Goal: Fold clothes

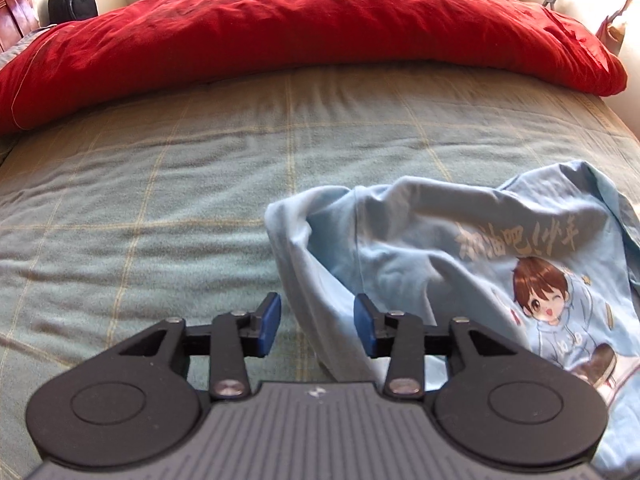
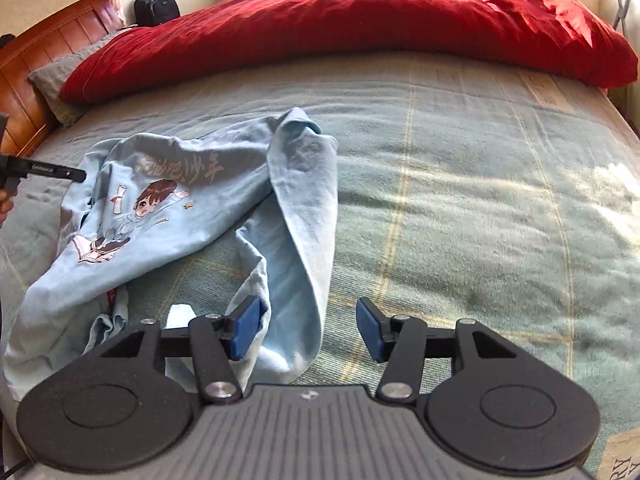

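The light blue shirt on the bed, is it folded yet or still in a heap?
Still a heap: the light blue shirt lies crumpled on the bed, one sleeve twisted over.

A bed [image 2: 460, 184] with a green checked blanket carries everything. A crumpled light-blue shirt [image 2: 168, 216] lies on its near part, and a long red quilt [image 2: 360, 20] stretches across the far edge.

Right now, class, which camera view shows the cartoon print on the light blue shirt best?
The right wrist view: the cartoon print lies whole and unobstructed on the light blue shirt. In the left wrist view the print sits larger, but its lower part is hidden behind the gripper body.
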Demonstrator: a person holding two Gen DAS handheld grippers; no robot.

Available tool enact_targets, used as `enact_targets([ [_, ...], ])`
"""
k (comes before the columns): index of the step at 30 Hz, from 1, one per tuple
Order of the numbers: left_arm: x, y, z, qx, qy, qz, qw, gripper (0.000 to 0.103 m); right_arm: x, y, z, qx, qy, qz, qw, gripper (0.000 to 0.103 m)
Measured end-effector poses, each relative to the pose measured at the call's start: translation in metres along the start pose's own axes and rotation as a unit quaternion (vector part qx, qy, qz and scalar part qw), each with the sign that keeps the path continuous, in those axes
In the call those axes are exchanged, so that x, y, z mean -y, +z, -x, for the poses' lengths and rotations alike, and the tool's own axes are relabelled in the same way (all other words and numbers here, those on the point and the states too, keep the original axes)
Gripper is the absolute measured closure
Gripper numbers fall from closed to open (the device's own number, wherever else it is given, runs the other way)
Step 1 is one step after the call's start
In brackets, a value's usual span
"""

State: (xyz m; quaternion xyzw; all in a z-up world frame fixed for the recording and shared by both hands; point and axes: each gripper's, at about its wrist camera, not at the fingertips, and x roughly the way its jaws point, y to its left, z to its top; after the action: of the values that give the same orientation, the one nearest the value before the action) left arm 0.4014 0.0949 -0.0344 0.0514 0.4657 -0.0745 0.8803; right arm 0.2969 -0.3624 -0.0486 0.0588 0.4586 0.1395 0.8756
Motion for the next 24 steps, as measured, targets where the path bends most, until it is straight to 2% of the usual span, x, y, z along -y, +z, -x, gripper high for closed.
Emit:
enact_targets([
  [2,0.006,-0.015,0.013,0.002,-0.014,-0.005,0.9999,0.056,0.010,-0.003,-0.002,0.005,0.017,-0.036,0.999,0.045],
  [5,0.016,-0.036,0.030,0.004,-0.042,-0.009,0.9991,0.053,0.025,-0.006,0.004,0.033,0.072,-0.116,0.990,0.045],
  [8,0.033,-0.055,0.046,0.004,-0.068,-0.020,0.9975,0.049,0.026,-0.007,0.009,0.049,0.034,-0.110,0.992,0.045],
  [10,0.048,-0.065,0.056,0.006,-0.083,-0.034,0.9960,0.047,0.023,-0.009,0.004,0.033,0.002,-0.090,0.995,0.047],
  [12,0.063,-0.073,0.066,0.010,-0.101,-0.049,0.9936,0.044,0.018,-0.014,-0.007,0.010,-0.003,-0.069,0.998,0.049],
  [15,0.087,-0.084,0.080,0.022,-0.124,-0.076,0.9891,0.041,0.001,-0.019,-0.016,0.004,-0.026,-0.024,0.999,0.052],
  [16,0.094,-0.086,0.083,0.025,-0.129,-0.084,0.9878,0.041,-0.004,-0.019,-0.019,0.003,-0.033,-0.010,0.999,0.059],
  [19,0.111,-0.091,0.089,0.029,-0.137,-0.106,0.9845,0.038,-0.016,-0.016,-0.025,-0.001,-0.040,0.021,0.999,0.098],
  [24,0.126,-0.095,0.094,0.034,-0.140,-0.128,0.9812,0.038,-0.019,-0.008,-0.010,0.002,-0.054,0.055,0.997,0.102],
])
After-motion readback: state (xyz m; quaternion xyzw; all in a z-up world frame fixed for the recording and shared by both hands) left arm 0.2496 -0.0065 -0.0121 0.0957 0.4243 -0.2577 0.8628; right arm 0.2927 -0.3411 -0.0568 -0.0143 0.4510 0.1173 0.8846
